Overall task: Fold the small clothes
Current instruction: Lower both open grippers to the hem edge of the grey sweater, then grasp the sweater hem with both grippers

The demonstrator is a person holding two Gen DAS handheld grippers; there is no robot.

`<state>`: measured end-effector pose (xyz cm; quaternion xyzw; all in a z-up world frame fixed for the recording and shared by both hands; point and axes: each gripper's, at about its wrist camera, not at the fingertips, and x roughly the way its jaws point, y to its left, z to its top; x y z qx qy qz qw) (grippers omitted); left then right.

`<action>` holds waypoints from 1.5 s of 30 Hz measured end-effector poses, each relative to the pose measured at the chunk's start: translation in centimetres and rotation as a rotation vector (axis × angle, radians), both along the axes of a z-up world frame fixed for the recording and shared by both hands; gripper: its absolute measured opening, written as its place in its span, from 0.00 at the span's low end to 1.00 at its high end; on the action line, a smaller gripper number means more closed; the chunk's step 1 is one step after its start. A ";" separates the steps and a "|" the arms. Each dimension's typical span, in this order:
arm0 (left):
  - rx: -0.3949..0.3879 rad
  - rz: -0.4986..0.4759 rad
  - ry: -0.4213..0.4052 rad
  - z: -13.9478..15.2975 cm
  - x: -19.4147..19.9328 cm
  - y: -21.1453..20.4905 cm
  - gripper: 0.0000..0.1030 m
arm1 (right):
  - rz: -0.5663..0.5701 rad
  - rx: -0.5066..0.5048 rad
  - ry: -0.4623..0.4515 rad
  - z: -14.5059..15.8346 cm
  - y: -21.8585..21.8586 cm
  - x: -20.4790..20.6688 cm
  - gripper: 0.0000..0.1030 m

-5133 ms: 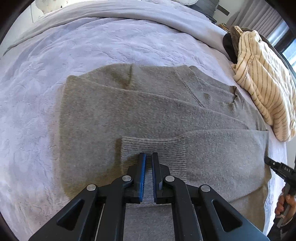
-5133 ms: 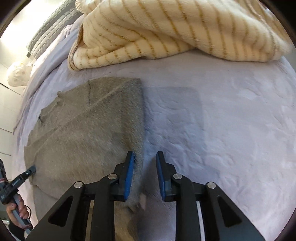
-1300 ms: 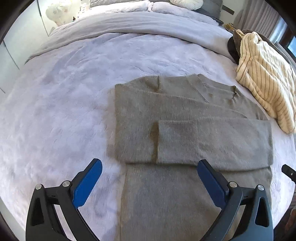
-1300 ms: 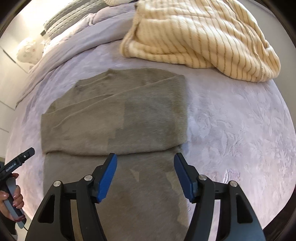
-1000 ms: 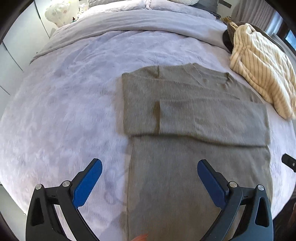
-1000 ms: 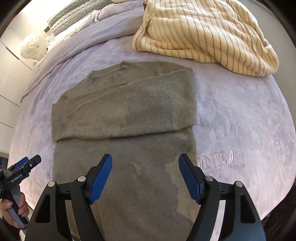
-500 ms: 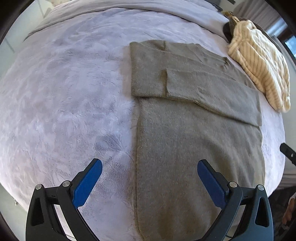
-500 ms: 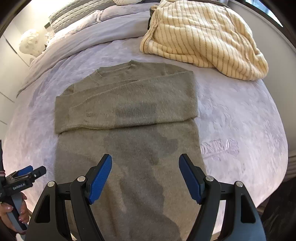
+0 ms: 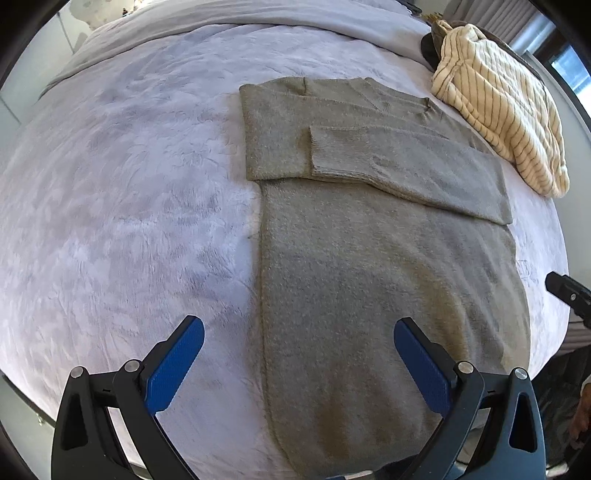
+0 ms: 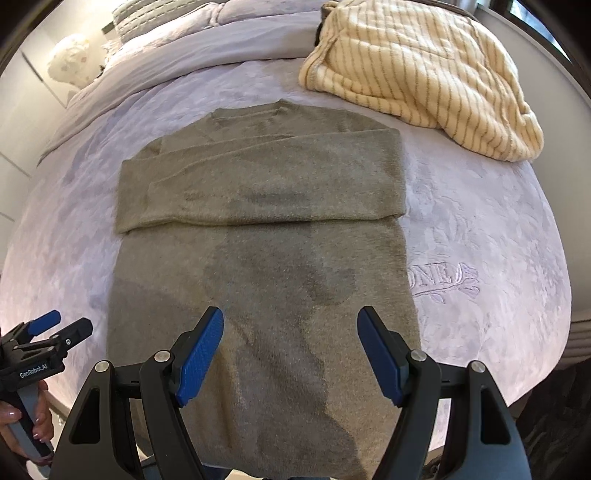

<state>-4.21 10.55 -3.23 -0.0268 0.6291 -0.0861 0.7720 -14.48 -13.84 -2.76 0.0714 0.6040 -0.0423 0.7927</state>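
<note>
A grey knit sweater (image 9: 369, 258) lies flat on the bed with both sleeves folded across its chest; it also shows in the right wrist view (image 10: 266, 229). Its hem hangs at the bed's near edge. My left gripper (image 9: 297, 358) is open and empty above the sweater's lower left part. My right gripper (image 10: 290, 350) is open and empty above the lower middle of the sweater. The left gripper also shows at the lower left of the right wrist view (image 10: 48, 339).
A cream striped garment (image 9: 502, 110) is heaped on the bed beyond the sweater's right shoulder, also in the right wrist view (image 10: 417, 74). The lilac plush bedspread (image 9: 129, 184) spreads wide to the left. Pillows (image 10: 166, 22) lie at the far end.
Both grippers let go of the sleeves, opened wide and drew back toward the bed's near edge. The sweater's lower body and hem have come into view.
</note>
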 end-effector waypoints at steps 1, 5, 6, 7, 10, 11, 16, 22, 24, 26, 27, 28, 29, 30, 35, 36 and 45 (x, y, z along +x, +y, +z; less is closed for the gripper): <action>0.004 0.008 -0.005 0.1 -0.2 -0.2 1.00 | 0.007 0.009 -0.001 0.0 -0.2 -0.2 0.76; 0.037 0.038 -0.009 0.5 -1.4 -1.3 1.00 | 0.032 0.033 -0.006 0.3 -1.6 -1.5 0.76; 0.045 0.043 -0.008 0.5 -1.7 -1.7 1.00 | 0.034 0.033 -0.003 0.2 -2.2 -1.9 0.76; 0.052 0.046 -0.007 0.5 -2.1 -2.1 1.00 | 0.033 0.032 0.004 0.1 -3.0 -2.4 0.76; 0.067 0.045 0.000 0.3 -3.2 -3.4 1.00 | 0.013 0.043 0.027 -0.6 -5.1 -3.6 0.76; 0.070 0.044 0.002 0.2 -3.4 -3.8 1.00 | 0.000 0.053 0.034 -0.8 -5.9 -3.9 0.76; 0.085 0.045 -0.006 0.3 -5.1 -4.9 1.00 | -0.077 0.133 0.070 -2.5 -9.5 -5.7 0.76; 0.070 0.044 0.011 -1.1 -6.9 -4.2 1.00 | -0.158 0.311 0.134 -6.1 -12.9 -8.6 0.76; 0.061 0.043 0.028 -2.2 -7.7 -3.4 1.00 | -0.176 0.388 0.154 -7.3 -13.8 -9.6 0.76; 0.043 0.050 0.060 -3.5 -8.4 -2.7 1.00 | -0.189 0.495 0.172 -8.7 -14.4 -10.8 0.76; 0.027 0.058 0.082 -4.3 -8.9 -2.2 1.00 | -0.191 0.547 0.184 -9.4 -14.5 -11.4 0.76; 0.016 0.063 0.102 -5.0 -9.2 -1.9 1.00 | -0.190 0.588 0.194 -10.1 -14.5 -11.9 0.76; 0.004 0.069 0.127 -5.9 -9.6 -1.5 1.00 | -0.186 0.620 0.203 -10.6 -14.4 -12.4 0.76; -0.002 0.072 0.144 -6.5 -9.9 -1.3 1.00 | -0.177 0.639 0.210 -11.1 -14.2 -12.9 0.76; -0.015 0.053 0.173 -8.2 -11.2 -1.3 1.00 | -0.116 0.680 0.243 -12.2 -13.1 -14.3 0.76; -0.018 0.037 0.173 -8.2 -11.4 -1.6 1.00 | -0.097 0.683 0.251 -12.4 -12.9 -14.6 0.76; -0.075 -0.055 0.205 -8.8 -13.1 -5.5 0.99 | -0.087 0.681 0.282 -14.5 -10.9 -14.1 0.77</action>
